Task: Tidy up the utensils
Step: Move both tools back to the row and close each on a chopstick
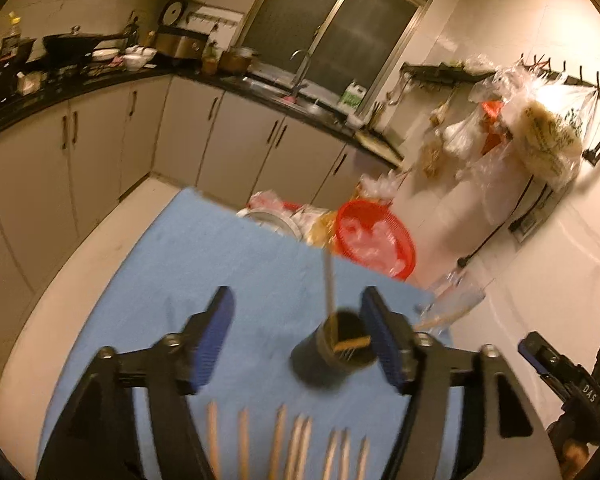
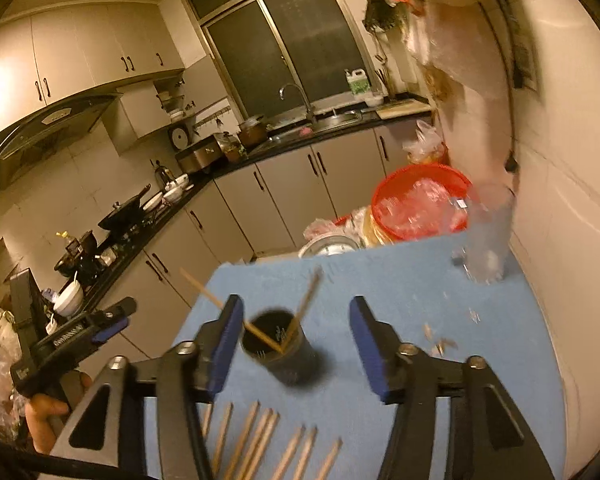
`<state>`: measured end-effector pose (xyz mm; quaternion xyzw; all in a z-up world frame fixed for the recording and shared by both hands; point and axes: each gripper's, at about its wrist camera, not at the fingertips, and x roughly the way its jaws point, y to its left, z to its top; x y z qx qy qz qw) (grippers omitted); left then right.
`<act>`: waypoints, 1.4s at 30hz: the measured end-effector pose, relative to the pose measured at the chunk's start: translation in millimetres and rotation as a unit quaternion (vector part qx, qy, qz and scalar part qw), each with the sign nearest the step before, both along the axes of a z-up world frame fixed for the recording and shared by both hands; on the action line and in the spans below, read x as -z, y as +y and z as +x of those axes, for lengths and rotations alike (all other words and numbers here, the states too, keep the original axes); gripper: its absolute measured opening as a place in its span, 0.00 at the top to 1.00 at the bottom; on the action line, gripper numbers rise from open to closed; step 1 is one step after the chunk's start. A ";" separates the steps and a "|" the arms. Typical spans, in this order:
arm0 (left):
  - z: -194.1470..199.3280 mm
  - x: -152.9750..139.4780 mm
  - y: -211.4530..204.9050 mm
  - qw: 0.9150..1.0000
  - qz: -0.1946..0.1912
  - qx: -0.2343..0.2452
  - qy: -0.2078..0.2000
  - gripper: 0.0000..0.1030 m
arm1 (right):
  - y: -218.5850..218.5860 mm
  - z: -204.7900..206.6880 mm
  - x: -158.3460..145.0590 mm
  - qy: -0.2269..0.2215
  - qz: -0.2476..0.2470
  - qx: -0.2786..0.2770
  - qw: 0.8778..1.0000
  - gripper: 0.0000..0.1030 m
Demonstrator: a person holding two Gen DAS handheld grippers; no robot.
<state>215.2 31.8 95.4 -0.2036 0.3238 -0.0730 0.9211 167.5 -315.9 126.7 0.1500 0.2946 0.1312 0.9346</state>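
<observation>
Loose chopsticks [image 1: 284, 444] lie nearest the lens in a row along the blue cloth [image 1: 204, 248] at 6 o'clock, eight or so, tips pointing toward the holder; the right wrist view shows the same row [image 2: 260, 444] on the cloth [image 2: 380, 280]. Left claw [image 1: 298, 334] hangs above them with its blue pads spread wide and nothing between them but air; its right pad sits just beside the rim of the black holder cup [image 1: 332, 356]. That cup stands on the tabletop at 5 o'clock from the view's centre, with two chopsticks already inside it, one leaning toward 12 o'clock, the other toward 3 o'clock. Right claw [image 2: 296, 340] is likewise spread apart and empty, the cup [image 2: 284, 348] showing between its pads, closer to the left one. Further right, a clear glass [image 2: 488, 236] stands at the cloth's far corner by the white wall. Behind the cloth's far edge at 1 o'clock sits a red basket [image 2: 416, 200] holding crumpled clear plastic.
</observation>
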 end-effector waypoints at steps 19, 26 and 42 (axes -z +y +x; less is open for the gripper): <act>-45.7 103.6 5.1 0.980 0.067 0.017 0.187 0.19 | -8.3 -9.2 156.2 0.243 0.059 -0.027 0.968 0.51; -16.3 121.6 -4.8 0.969 0.086 0.019 0.230 0.19 | -3.5 14.4 183.2 0.303 0.067 -0.023 0.950 0.70; 26.6 136.2 -14.6 0.955 0.104 0.032 0.276 0.46 | 36.9 53.0 193.6 0.323 -0.055 -0.019 0.945 0.83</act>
